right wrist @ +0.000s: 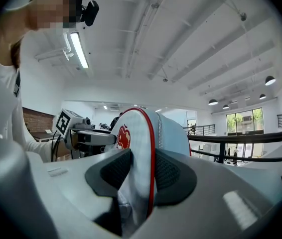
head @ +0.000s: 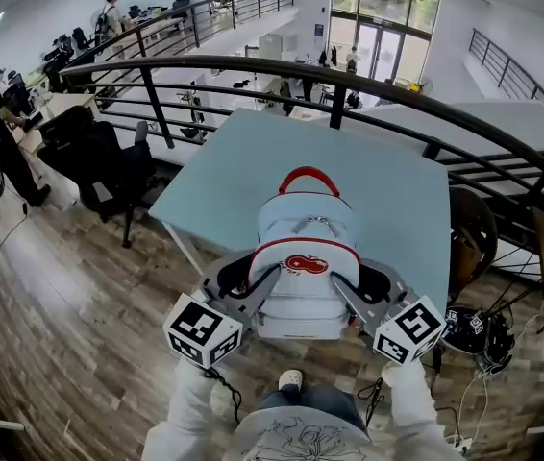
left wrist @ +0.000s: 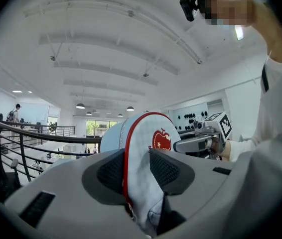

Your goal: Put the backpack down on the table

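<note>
The tabletop [head: 253,161] lies ahead of me, pale blue and bare. The backpack [head: 306,257] hangs upright between both tools, over the tabletop's near edge; I cannot tell whether its base touches the surface. The left hand-held gripper [head: 256,291] is clamped on the backpack's red-piped side seam. The right hand-held gripper [head: 354,301] is clamped on the opposite seam.

Risk: each grip holds only a thin fold of fabric, which may slip under load.

Risk: release this close to the edge may tip the backpack onto the floor [head: 80,353].
</note>
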